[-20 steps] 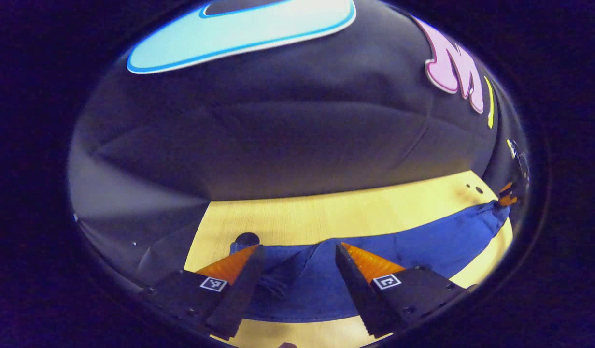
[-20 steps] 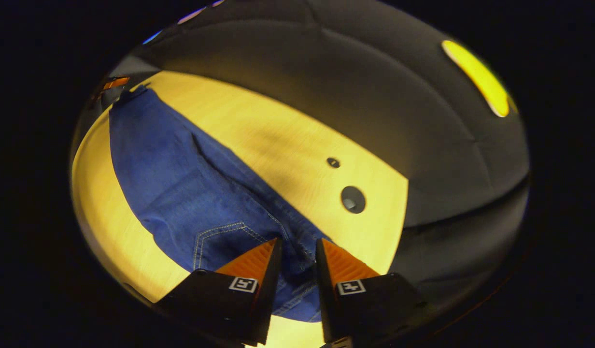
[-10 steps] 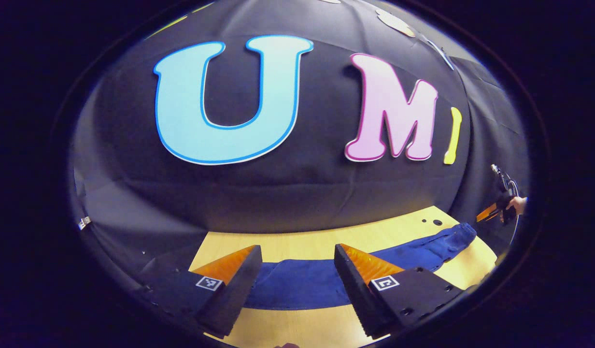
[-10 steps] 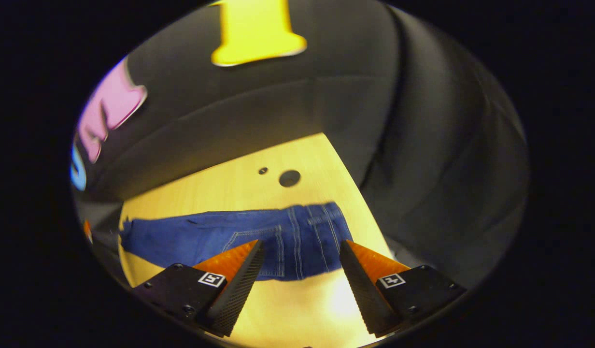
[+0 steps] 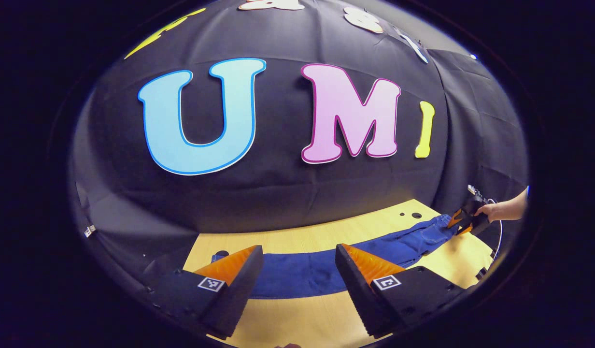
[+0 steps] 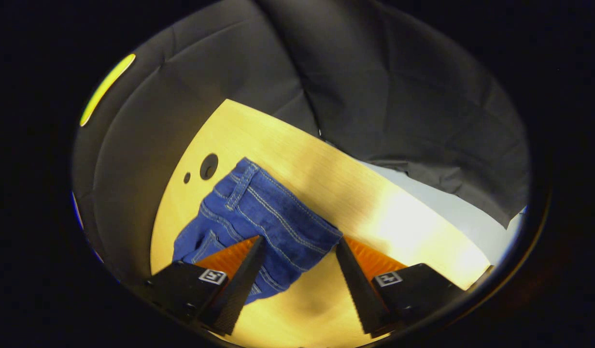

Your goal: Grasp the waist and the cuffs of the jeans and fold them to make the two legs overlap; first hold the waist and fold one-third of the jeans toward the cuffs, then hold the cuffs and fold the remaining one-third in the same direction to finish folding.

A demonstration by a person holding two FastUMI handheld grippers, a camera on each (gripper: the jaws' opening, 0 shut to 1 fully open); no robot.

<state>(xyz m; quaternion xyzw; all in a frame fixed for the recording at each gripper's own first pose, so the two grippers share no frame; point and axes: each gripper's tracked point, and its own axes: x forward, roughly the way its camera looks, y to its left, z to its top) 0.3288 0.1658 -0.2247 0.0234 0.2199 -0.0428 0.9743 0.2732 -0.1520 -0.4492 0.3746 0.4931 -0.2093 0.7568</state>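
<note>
where the blue denim jeans (image 5: 302, 273) lie flat along the pale wood-grain table (image 5: 297, 232), the left gripper (image 5: 297, 256) hovers wide above the cuff end, ridged orange fingers (image 5: 370, 263) apart. the right gripper (image 6: 297, 249), equally wide, hangs over the stitched waist (image 6: 283, 212), beside two round table holes (image 6: 208, 166).

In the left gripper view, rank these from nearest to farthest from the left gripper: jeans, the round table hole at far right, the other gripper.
From the left gripper:
1. jeans, lying on the table just beyond its open fingers.
2. and 3. right gripper, at the jeans' far-right end, and round table hole, just left of it: too close to call.
</note>
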